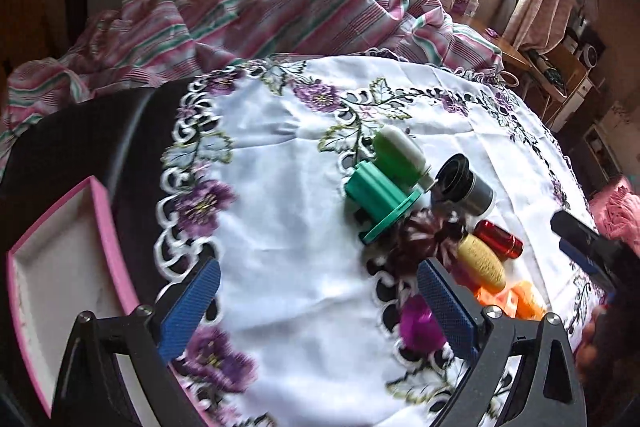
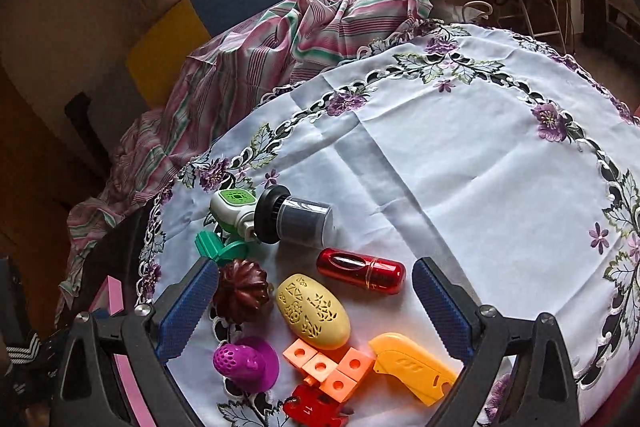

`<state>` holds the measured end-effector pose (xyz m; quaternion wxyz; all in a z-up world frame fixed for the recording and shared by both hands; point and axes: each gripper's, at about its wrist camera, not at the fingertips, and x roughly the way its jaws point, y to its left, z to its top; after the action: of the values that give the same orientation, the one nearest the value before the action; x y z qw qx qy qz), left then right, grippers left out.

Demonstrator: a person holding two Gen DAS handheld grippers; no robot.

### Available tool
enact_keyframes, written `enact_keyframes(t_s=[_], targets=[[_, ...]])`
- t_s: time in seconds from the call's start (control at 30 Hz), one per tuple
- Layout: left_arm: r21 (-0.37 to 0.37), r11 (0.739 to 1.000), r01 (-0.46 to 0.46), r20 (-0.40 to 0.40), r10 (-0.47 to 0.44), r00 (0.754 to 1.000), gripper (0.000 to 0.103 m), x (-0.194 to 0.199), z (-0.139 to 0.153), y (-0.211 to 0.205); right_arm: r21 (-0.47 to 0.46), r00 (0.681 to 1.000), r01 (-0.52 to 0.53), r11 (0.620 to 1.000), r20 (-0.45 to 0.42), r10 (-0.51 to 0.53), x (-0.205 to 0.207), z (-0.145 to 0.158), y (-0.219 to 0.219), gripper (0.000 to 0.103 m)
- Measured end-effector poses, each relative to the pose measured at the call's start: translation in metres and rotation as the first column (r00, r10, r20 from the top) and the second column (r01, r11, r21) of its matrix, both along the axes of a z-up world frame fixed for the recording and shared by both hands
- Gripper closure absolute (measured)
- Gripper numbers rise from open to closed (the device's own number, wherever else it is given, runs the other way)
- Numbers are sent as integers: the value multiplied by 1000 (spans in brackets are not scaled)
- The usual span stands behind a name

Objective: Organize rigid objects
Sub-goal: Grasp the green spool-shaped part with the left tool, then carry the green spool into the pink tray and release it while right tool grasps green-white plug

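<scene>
Two grippers are ours, and both are stretched wide with nothing in them. Our right gripper (image 2: 316,303) hangs over the pile of toys. Closest to us, low between its fingers, sit a purple mushroom toy (image 2: 248,363), some orange blocks (image 2: 328,367) and a red piece (image 2: 316,409). A yellow-orange tool (image 2: 412,367) lies just inside the right finger. A bit farther, right in the middle of the gap, is the yellow egg (image 2: 312,311). It touches the blocks. A dark brown ridged toy (image 2: 240,289) sits just beside the left finger. Past the fingertips lies a shiny red tube (image 2: 362,271). Farther still we see a black and grey jar (image 2: 294,215) on its side, a green and white gadget (image 2: 232,205) and a teal plastic part (image 2: 218,247).

Our left gripper (image 1: 318,301) is over the white flowered cloth (image 1: 280,227), with only cloth between its fingers and the pile off to its right. An open pink box (image 1: 60,267) waits just outside its left finger, and it looks empty.

We think the toys go into that box. What could go wrong? The toys are packed tight, so closing on the egg could also catch the blocks or push the brown toy away. The egg and the tube are round and smooth, so they could slip out or roll. The left picture is blurry, so aiming could miss.
</scene>
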<state>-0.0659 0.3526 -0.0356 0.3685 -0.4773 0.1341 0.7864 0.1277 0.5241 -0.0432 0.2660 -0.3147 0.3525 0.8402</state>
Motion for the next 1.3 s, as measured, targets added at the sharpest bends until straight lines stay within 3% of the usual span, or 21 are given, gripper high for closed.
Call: enact_keyframes(t_s=[0.17,0.37,0.63,0.73,0.87,1.03,1.1,1.2,1.23,1.3], targets=[[-2,1000,30,86,-30,996,16,-13,-15,36,-12,1000,-2,1000,-6,2,0,0,1,4],[16,1000,26,230,-29,973,37,-33,-35,67,-28,1000,-8,1000,-5,7,-1,-1,2,4],[21,1000,10,361,-17,933,47,-47,-67,105,-6,1000,-22,1000,-3,22,-3,2,-2,3],[44,999,16,351,-31,936,50,-43,-66,105,-2,999,-40,999,2,40,-6,2,-3,4],[76,997,-18,427,-16,904,53,-51,-69,96,11,998,-56,998,11,56,-9,2,-8,4],[79,996,-39,379,6,925,51,-62,-53,92,7,999,-51,999,17,51,-9,0,-7,4],[78,996,-37,368,6,930,35,-65,-51,96,-2,999,-44,999,21,44,-8,-2,-6,4],[38,999,-28,376,12,926,35,-62,-60,104,-7,999,-38,999,30,39,-7,-3,-4,4],[25,1000,-15,360,5,933,38,-58,-62,106,-8,999,-38,999,31,38,-7,-3,-3,4],[-5,1000,-16,343,17,939,61,-53,-67,106,-10,999,-40,999,30,41,-7,-3,-3,4]])
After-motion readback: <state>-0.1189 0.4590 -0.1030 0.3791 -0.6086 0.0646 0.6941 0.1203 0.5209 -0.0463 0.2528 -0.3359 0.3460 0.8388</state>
